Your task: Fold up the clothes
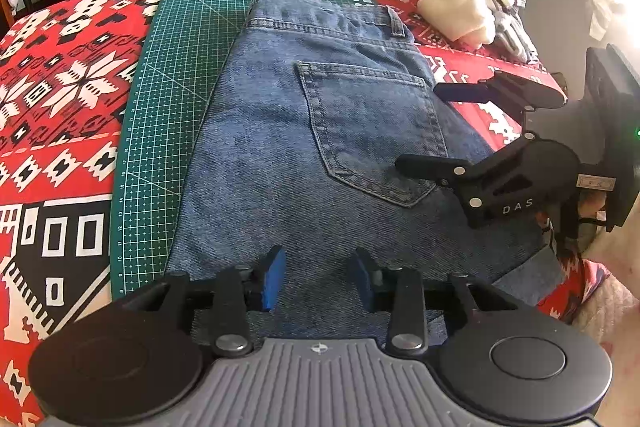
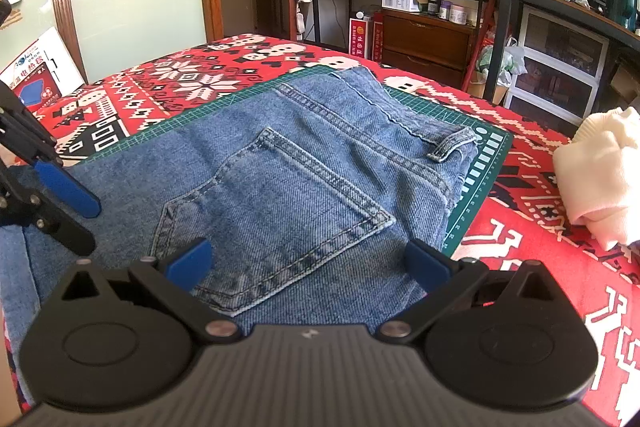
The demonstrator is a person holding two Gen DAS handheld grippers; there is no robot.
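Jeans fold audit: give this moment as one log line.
jeans: folded, pocket up, on green mat | left gripper: open above denim | right gripper: open, empty

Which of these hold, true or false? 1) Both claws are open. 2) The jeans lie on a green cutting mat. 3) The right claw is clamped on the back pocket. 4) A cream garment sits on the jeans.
1) True: left claw and right claw are open.
2) True: jeans lie on the green cutting mat.
3) False: it grips nothing; the back pocket lies free.
4) False: the cream garment sits beside them on the red cloth.
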